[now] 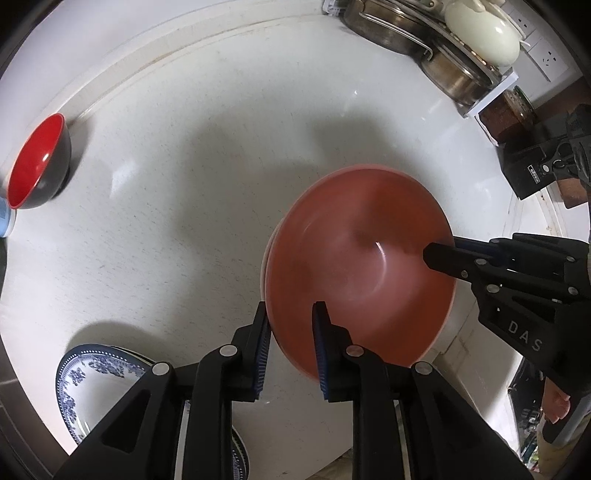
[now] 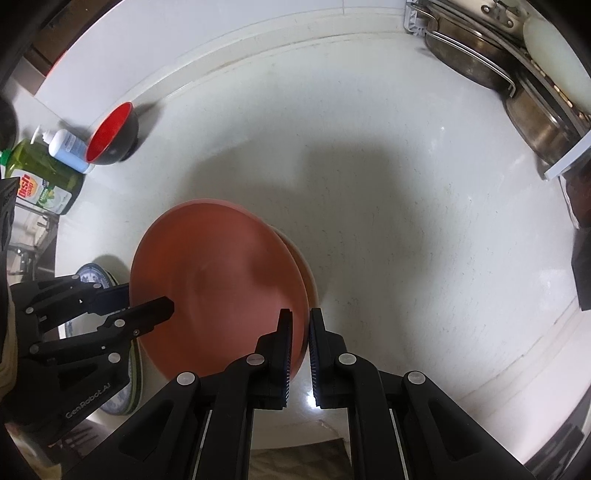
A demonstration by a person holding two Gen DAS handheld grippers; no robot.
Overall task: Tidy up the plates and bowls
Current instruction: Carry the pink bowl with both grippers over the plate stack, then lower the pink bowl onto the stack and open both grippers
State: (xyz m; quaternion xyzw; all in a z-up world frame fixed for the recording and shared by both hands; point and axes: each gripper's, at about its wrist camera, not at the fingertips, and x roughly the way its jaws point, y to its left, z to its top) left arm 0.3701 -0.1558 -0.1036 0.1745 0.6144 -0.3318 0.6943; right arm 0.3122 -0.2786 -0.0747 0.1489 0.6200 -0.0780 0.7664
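Note:
An orange bowl (image 1: 362, 266) (image 2: 221, 280) hangs tilted just over a second orange bowl (image 1: 264, 266) (image 2: 308, 273) on the white counter (image 1: 184, 221). My left gripper (image 1: 291, 308) (image 2: 147, 299) straddles its near rim: the outer pad lies at the wall, and a gap shows beside the inner pad. At the opposite rim my right gripper (image 2: 300, 314) (image 1: 443, 248) is shut on the bowl. A red-and-black bowl (image 1: 37, 162) (image 2: 110, 133) stands far off by the wall. A blue-and-white plate (image 1: 92, 373) (image 2: 92, 273) lies near the left gripper.
Steel pans (image 1: 388, 26) (image 2: 469, 55) and a cream pot (image 1: 484, 33) fill a rack at the back right. A green dish-soap bottle (image 2: 40, 177) and a white pump bottle (image 2: 68, 149) stand beside the red-and-black bowl. A black box (image 1: 532, 166) sits at the right.

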